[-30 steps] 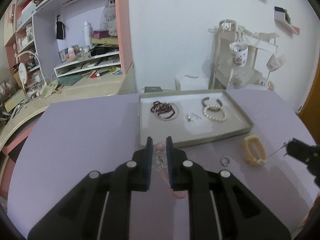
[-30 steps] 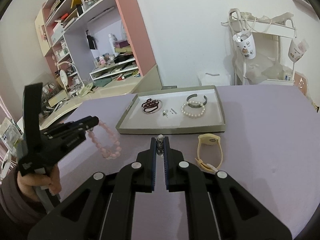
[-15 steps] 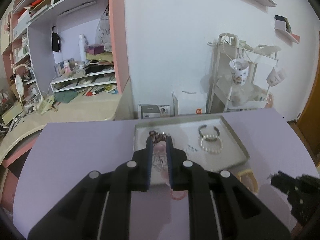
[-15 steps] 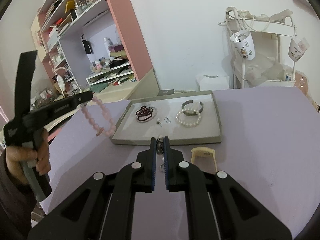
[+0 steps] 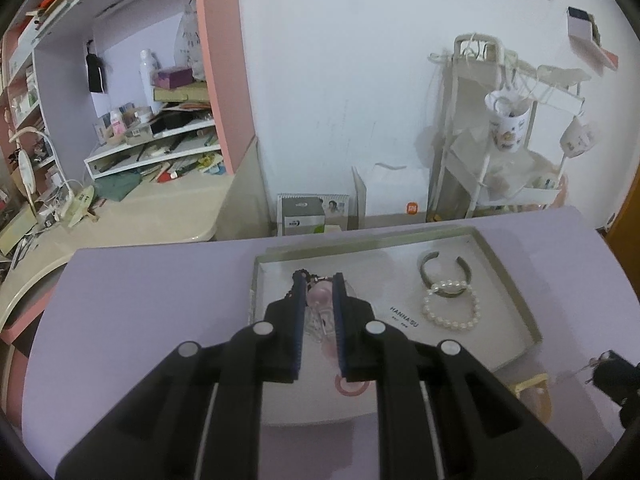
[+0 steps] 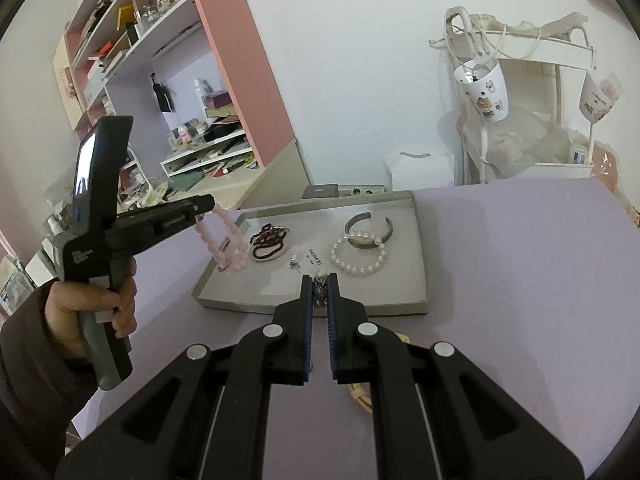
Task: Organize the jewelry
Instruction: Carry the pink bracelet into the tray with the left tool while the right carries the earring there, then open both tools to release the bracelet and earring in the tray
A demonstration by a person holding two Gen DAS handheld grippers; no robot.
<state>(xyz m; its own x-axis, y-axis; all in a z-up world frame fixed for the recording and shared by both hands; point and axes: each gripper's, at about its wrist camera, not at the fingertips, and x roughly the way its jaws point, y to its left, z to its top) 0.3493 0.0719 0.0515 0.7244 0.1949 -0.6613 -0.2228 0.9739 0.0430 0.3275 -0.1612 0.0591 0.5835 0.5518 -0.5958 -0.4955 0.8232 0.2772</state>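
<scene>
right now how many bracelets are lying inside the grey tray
2: a white pearl bracelet and a grey metal cuff bracelet, touching, at the grey tray's right end. The pink bead bracelet hangs from the left gripper.

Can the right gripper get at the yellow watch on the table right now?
Probably not: the right gripper is shut on a ring, and the yellow watch lies under it.

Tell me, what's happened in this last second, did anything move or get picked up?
The left gripper, shut on the pink bead bracelet, has lifted it off the purple table and carried it over the tray's left end, where it now dangles. The right gripper has raised its small ring off the table toward the tray's near edge. The pearl bracelet, cuff, dark beads and yellow watch stayed put.
</scene>
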